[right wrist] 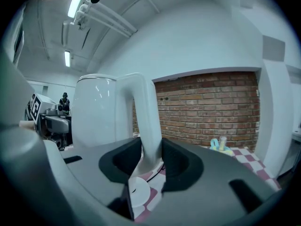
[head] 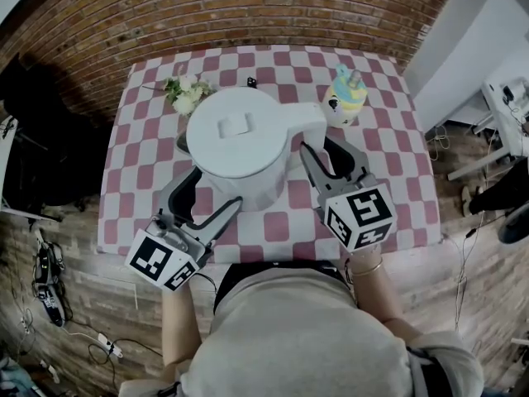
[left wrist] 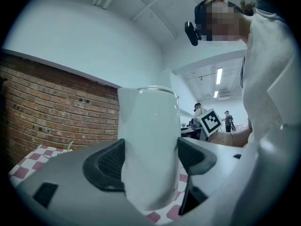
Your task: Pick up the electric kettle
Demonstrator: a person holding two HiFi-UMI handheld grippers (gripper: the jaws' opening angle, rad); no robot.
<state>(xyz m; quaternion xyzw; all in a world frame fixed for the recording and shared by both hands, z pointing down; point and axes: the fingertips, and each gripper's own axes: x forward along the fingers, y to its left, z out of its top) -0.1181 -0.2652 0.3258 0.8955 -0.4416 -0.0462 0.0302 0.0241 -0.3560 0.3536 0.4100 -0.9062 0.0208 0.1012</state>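
The electric kettle (head: 240,139) sits mid-desk (head: 388,172) on the pink-and-white check cloth, lid up, with its handle (head: 306,121) sticking out to my right.

My right claw (head: 324,145) is on that handle. In the right gripper view both pads press the white bar (right wrist: 143,112) with no gap, so the right claw (right wrist: 151,159) is narrowed to the handle's width.

My left claw (head: 216,188) comes in from the near-left. In the left gripper view a narrow white part of the kettle (left wrist: 149,126) fills the space between the pads, which touch it on both sides (I can't tell which part). The left claw (left wrist: 151,159) is closed on it.

Around it:
- Flowers (head: 186,95) lie just behind the kettle on the left.
- A pastel cup (head: 347,96) stands near the handle's far side, also seen in the right gripper view (right wrist: 220,145).
- A small dark thing (head: 250,81) lies at the far edge, too small to identify.
- A white disc (right wrist: 138,192) lies on the cloth under the right claw.

Nothing sits between either claw and the kettle. A brick wall (head: 207,15) stands behind the desk.
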